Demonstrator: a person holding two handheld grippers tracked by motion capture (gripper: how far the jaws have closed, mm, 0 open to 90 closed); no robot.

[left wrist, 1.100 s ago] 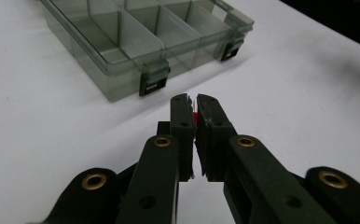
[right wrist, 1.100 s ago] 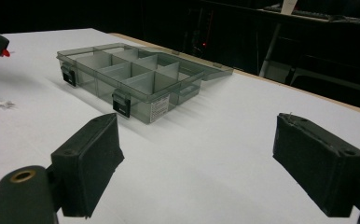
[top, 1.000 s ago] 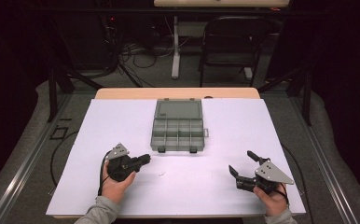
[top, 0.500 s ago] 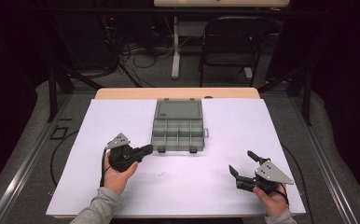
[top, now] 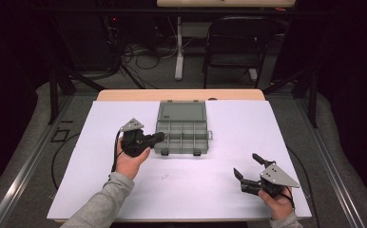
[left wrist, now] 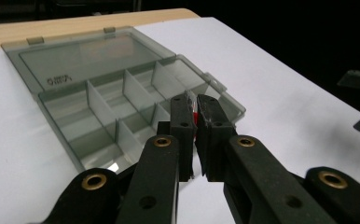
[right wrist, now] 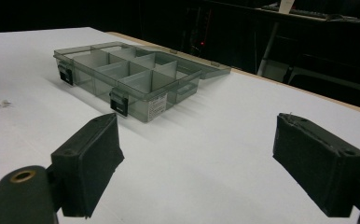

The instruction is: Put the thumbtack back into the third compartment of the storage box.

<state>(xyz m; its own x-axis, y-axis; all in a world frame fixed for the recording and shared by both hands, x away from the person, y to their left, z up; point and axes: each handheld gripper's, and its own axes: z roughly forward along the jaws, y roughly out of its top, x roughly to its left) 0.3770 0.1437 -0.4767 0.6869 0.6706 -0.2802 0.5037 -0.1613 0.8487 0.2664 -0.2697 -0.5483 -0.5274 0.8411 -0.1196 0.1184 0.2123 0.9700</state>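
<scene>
With its jaws clamped on a small red piece (left wrist: 195, 116), the left gripper (top: 159, 137) hovers at the open compartment box (top: 181, 137), which next calls for release into a cell, while the right gripper (top: 248, 167) rests spread apart on the table (top: 196, 190).

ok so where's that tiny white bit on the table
High view: the tiny white bit lies on the white sheet, just in front of the open grey plastic compartment box.

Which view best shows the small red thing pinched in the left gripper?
The left gripper view: the red item shows between the left gripper pads, over the organizer box. The high view is too distant to resolve it.
</scene>
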